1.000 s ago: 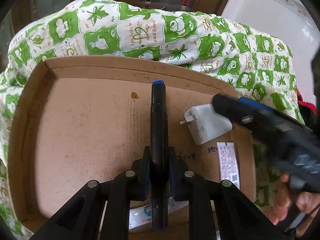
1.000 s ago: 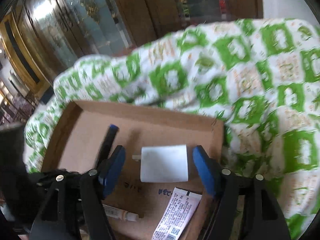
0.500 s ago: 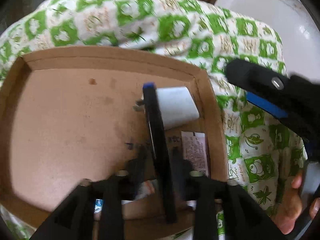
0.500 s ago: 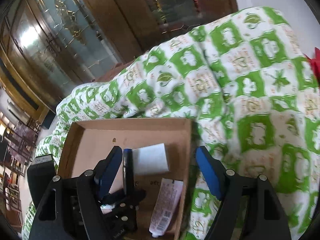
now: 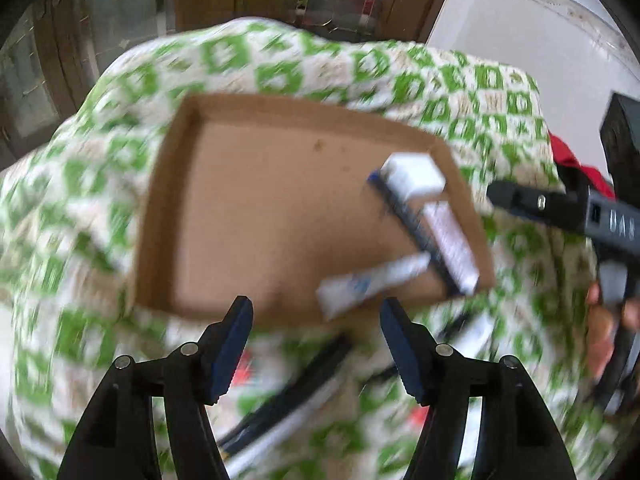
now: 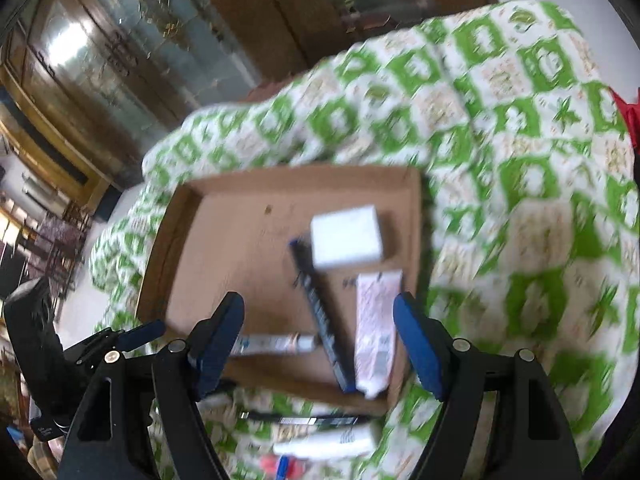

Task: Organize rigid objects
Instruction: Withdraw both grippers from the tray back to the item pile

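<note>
Four things lay crowded along the tray's (image 6: 416, 216) right wall: charger (image 6: 346, 236), pen (image 6: 320, 312), and two tubes (image 6: 376, 328). Its left half was bare cardboard. My left gripper (image 5: 316, 344) had just been opening and held nothing; my right gripper (image 6: 318, 344) gaped empty too. More pens (blurred, partly hidden by my fingers) lay on the quilt (image 6: 540, 200) below the near edge.
</note>
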`<state>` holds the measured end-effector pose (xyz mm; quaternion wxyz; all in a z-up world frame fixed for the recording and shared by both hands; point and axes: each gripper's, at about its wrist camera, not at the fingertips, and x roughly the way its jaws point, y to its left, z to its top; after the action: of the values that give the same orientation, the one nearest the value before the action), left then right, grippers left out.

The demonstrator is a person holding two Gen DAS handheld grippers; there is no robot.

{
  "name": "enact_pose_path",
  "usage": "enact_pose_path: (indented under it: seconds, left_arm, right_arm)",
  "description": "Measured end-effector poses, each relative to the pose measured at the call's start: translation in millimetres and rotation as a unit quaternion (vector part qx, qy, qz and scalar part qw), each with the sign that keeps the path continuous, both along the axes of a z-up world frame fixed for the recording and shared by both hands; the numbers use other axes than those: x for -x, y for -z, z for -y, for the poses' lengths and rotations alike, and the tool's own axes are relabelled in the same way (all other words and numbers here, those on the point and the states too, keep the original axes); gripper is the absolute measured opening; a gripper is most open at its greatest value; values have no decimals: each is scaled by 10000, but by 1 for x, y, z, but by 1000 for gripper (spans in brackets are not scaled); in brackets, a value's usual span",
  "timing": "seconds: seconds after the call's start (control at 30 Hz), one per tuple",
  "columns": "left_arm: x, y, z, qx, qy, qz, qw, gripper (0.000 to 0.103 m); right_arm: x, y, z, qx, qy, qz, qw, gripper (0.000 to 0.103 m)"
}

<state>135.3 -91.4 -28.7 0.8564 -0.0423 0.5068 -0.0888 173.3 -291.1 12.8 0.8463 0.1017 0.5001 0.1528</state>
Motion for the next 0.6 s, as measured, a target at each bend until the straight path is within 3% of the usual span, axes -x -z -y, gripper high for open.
enact_pose_path:
  seconds: [0.13, 0.2, 0.4, 0.53, 0.6]
  left_arm:
    - [48, 28, -37, -375, -257, -6, 9990, 78]
    - [50, 37, -28, -558, -134, -190, 9982, 78]
    - [59, 38, 20, -1312, 753, 110, 9884, 78]
    - [60, 44, 31, -1475, 927, -13, 9847, 78]
    - [58, 43, 30, -1478, 921, -90, 9847, 78]
  right_arm:
    - [15, 13, -17, -37, -258, -493, 9984, 77]
    - [24, 20, -26, -26, -385, -731, 9966, 77]
    - [44, 32, -41, -159, -641, -1274, 9896, 77]
    - [52, 46, -37, -178, -489, -1681, 9844, 77]
    - [56, 57, -25, -597, -187, -2038, 9770, 77]
